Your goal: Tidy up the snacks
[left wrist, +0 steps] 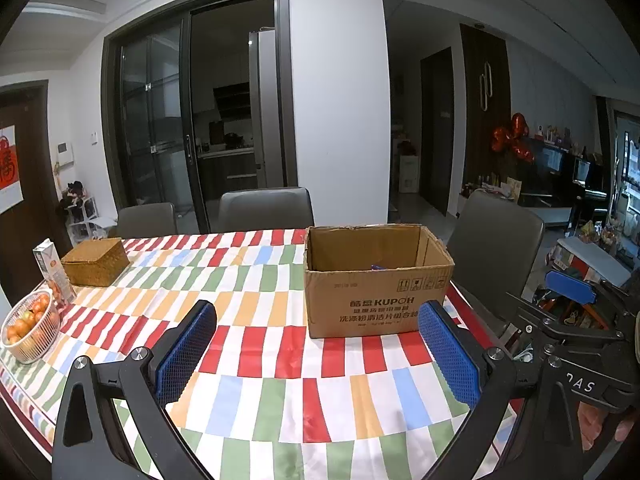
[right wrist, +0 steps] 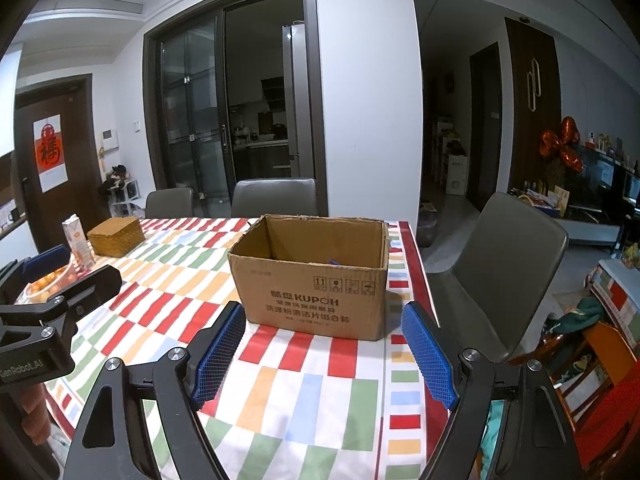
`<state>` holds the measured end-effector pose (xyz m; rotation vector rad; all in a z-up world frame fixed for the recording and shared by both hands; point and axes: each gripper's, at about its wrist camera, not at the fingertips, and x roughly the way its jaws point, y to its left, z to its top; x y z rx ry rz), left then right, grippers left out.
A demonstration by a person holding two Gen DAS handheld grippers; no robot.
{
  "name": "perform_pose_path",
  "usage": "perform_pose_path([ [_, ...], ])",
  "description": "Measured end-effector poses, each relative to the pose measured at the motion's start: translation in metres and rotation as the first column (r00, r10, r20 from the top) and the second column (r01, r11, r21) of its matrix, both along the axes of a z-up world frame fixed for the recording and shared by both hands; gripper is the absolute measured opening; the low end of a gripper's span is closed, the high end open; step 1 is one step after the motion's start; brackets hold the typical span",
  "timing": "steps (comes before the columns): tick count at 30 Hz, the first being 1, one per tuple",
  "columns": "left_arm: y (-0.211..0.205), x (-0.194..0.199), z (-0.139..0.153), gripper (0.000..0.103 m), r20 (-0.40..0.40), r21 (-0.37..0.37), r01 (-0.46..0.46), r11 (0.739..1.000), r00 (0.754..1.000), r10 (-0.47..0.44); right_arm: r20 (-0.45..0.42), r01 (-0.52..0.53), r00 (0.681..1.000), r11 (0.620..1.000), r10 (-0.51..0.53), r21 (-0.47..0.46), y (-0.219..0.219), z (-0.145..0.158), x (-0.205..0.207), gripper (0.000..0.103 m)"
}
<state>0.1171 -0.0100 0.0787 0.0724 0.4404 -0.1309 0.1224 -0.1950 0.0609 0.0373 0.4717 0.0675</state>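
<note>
The box (left wrist: 378,280) stands open-topped on the checked tablecloth (left wrist: 260,360), near the table's right edge. Its inside is mostly bare cardboard; a small blue scrap (left wrist: 378,267) shows just over the near wall, low against the floor of the box, too little of it in view to tell what it is.

Left of the box, well apart from it and toward the table's far left corner, sits a closed wicker basket (left wrist: 96,261); its contents are hidden. Just beside the basket, on the side away from the box, an orange-printed carton (left wrist: 54,276) stands upright. Nearer than the carton, at the left edge, a white mesh bowl (left wrist: 30,326) holds orange and red round fruit.

The left gripper (left wrist: 318,354) hangs over the cloth in front of the box, jaws spread wide with nothing between them; the box lies just beyond its right pad (left wrist: 448,356).

The right gripper (right wrist: 328,356) likewise stands released and empty, pointing at the box's near wall, which fills the gap between its blue pads from this view without touching them. Grey chairs (right wrist: 504,276) stand behind and to the right of the box.
</note>
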Motion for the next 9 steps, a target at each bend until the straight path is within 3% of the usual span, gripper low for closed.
perform_pose_path([
  [9,0.0016,-0.0001,-0.0015,0.103,0.005,-0.007,-0.008,1.0,1.0,0.008,-0.002,0.001,1.0,1.0,-0.001,-0.002,0.0002,0.0007,-0.0011,0.081],
])
